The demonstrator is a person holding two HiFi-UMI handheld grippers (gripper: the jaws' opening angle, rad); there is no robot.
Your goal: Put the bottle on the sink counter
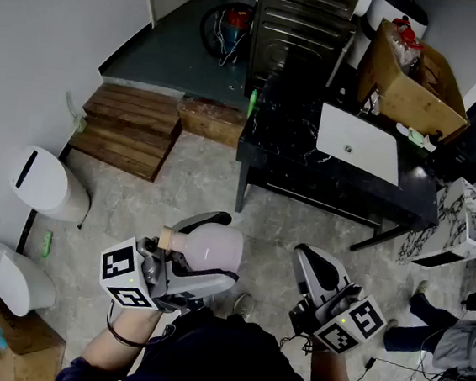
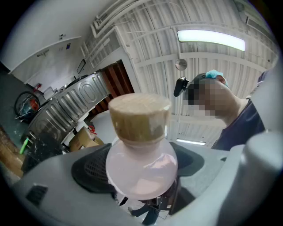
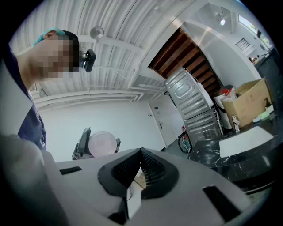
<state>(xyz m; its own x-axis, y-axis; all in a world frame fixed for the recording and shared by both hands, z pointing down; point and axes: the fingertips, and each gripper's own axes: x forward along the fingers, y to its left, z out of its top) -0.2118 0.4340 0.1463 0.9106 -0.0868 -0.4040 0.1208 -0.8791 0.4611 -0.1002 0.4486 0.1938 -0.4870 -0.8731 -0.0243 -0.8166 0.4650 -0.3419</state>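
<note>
The left gripper (image 1: 218, 255) clasps the pink bottle (image 1: 202, 248) across its round belly, jaws wide. It looks smooth, light and probably slippery, so that belly hold suits. The right gripper (image 1: 307, 260) is closed and empty. The sink counter (image 1: 292, 161) is well apart.

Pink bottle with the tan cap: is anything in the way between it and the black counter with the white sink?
Nothing visible is. The pale pink round bottle is clamped in the fingers of the left gripper, and only grey floor lies between it and the black marble sink counter, whose left part looks bare.
</note>
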